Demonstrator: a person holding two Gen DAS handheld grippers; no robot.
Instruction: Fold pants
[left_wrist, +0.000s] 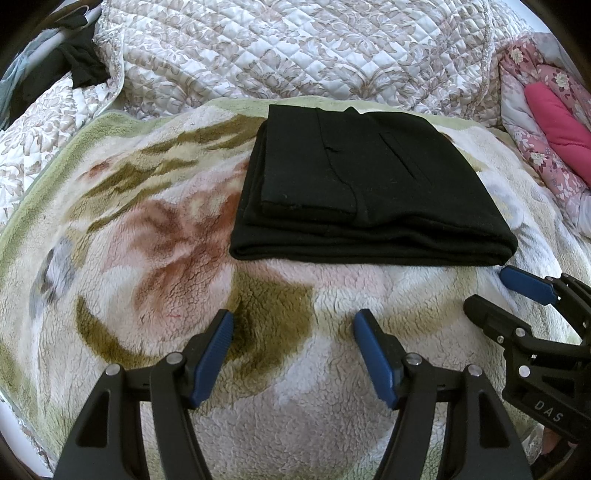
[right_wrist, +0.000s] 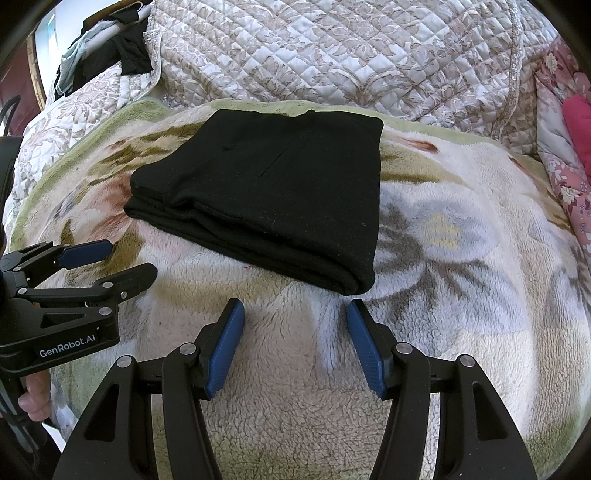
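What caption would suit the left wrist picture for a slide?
Black pants lie folded on a fleecy floral blanket; the open left gripper and right gripper wait empty nearby.

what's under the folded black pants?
The folded black pants lie on a fleece floral blanket, which shows all around them. The blanket patch beneath them is covered. Both the left gripper and right gripper are open, clear of them.

Two low wrist views — shared pants (left_wrist: 369, 192)

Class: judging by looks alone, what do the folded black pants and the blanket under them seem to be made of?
Pants: probably a soft matte knit or wool-like cloth; no sheen, slight lint. Blanket: likely plush synthetic fleece; curly, nubbly pile with a printed floral pattern.
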